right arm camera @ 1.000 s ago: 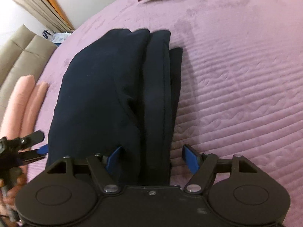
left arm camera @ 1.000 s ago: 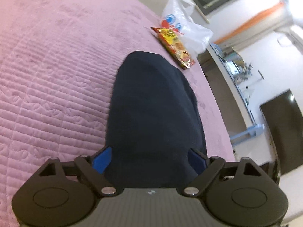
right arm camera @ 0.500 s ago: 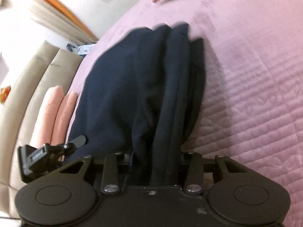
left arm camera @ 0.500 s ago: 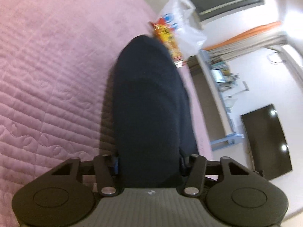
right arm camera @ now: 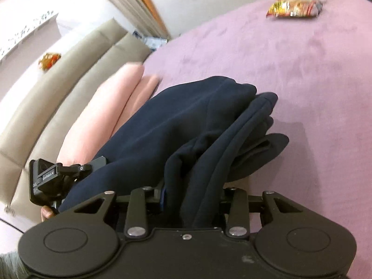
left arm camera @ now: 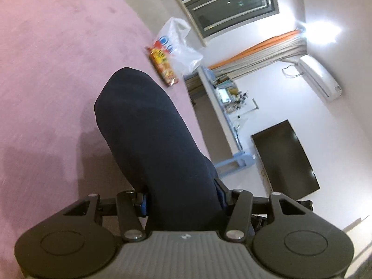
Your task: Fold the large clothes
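Above the pink quilted bedspread [left arm camera: 46, 74], both tools are gripping the folded dark navy fabric garment [left arm camera: 151, 139]. Left gripper [left arm camera: 183, 203] is clamping one end of the bundle, blue pads pressing into cloth on both sides; right gripper [right arm camera: 191, 200] is pinching the other end, where several layered edges are fanning out. Jaws on both have just been closing, with the garment between them. Garment is hanging lifted off the bedspread, casting a shadow on it. Far edge of the bed is carrying a red-yellow snack packet [left arm camera: 162, 66] beside a white plastic bag [left arm camera: 179, 46]. Folded peach cloth [right arm camera: 109, 116] is lying against the beige sofa [right arm camera: 58, 74].
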{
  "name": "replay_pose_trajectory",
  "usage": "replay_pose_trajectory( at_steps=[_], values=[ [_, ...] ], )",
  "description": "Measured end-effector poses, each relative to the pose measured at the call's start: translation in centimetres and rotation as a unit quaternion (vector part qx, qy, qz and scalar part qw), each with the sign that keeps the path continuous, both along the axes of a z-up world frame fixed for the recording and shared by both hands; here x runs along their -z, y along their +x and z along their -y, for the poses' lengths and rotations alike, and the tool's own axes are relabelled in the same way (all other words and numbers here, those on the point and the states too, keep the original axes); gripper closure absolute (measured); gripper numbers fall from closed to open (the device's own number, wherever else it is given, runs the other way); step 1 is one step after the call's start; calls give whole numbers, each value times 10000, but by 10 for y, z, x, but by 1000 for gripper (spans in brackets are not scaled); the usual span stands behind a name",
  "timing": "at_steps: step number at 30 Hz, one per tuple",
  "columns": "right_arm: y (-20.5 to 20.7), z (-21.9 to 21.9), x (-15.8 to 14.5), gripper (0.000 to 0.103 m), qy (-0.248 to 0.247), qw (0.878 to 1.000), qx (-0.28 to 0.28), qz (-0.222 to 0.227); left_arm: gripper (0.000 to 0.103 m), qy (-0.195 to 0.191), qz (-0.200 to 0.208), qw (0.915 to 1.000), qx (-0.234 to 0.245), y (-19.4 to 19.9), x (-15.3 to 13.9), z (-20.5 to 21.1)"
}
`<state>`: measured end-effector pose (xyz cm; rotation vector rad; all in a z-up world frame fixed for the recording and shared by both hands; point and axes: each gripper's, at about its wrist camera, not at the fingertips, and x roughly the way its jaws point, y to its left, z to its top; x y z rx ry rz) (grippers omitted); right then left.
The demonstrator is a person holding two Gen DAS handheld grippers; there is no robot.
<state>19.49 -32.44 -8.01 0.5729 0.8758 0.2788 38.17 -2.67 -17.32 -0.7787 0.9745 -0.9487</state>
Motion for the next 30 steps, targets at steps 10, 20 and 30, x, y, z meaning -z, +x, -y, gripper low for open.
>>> replay_pose_trajectory(
  at_steps=[10,20,30],
  values=[
    [-80,-34,102,52,84,9967,54,-806,41,61,-695,9955,-644,-90,124,-51],
    [-128,-55,49,35,-1366,9892,230,469,43,1749,1452,9639,-1389,-167,42,-62],
    [-31,-119,70,103,-2321,9715,307,375,89,2178,1259,9649,-759,-177,23,6]
  ],
)
